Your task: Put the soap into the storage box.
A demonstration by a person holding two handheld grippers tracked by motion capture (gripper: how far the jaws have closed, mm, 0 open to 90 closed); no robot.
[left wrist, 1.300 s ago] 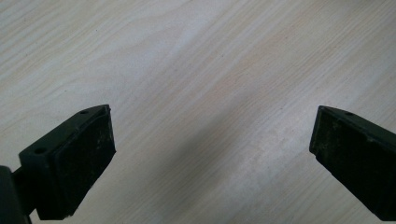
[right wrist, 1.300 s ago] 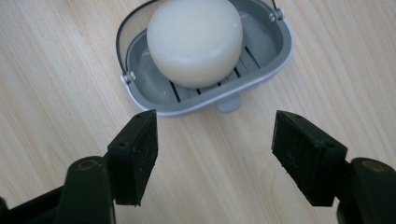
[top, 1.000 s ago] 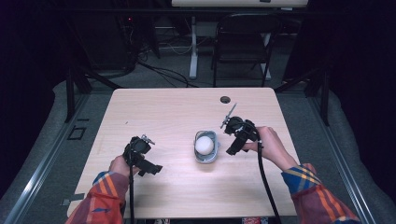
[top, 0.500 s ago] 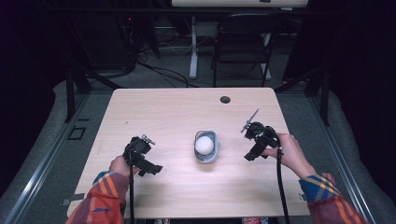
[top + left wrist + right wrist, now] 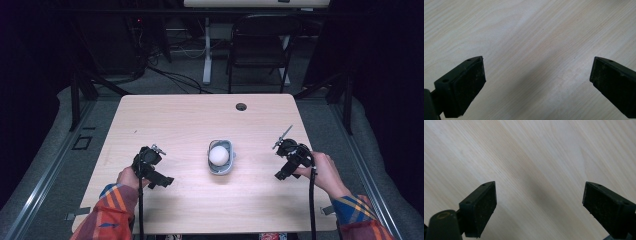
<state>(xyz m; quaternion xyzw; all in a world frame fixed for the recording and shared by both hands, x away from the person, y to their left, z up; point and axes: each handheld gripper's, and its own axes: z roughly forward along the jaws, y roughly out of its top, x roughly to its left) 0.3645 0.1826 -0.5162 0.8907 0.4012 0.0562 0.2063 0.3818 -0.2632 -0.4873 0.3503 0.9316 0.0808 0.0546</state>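
Note:
A white ball [image 5: 219,154] rests in a small grey bowl [image 5: 220,167] at the middle of the light wooden table [image 5: 200,120]. My left gripper [image 5: 162,181] is held low near the table's front left, well left of the bowl. Its jaws stand wide apart over bare wood, with one pad [image 5: 467,86] at the left of the left gripper view. My right gripper [image 5: 281,175] is held near the right edge, right of the bowl, also open. One of its pads [image 5: 482,207] shows over bare wood in the right gripper view.
A dark round cable hole [image 5: 241,106] sits at the table's far edge. A black chair [image 5: 260,47] and a white post [image 5: 207,50] stand beyond the table. Dark floor with cables surrounds it.
My right gripper has moved away from the bowl to the right, toward the table's right edge. The left gripper, bowl and ball have stayed put.

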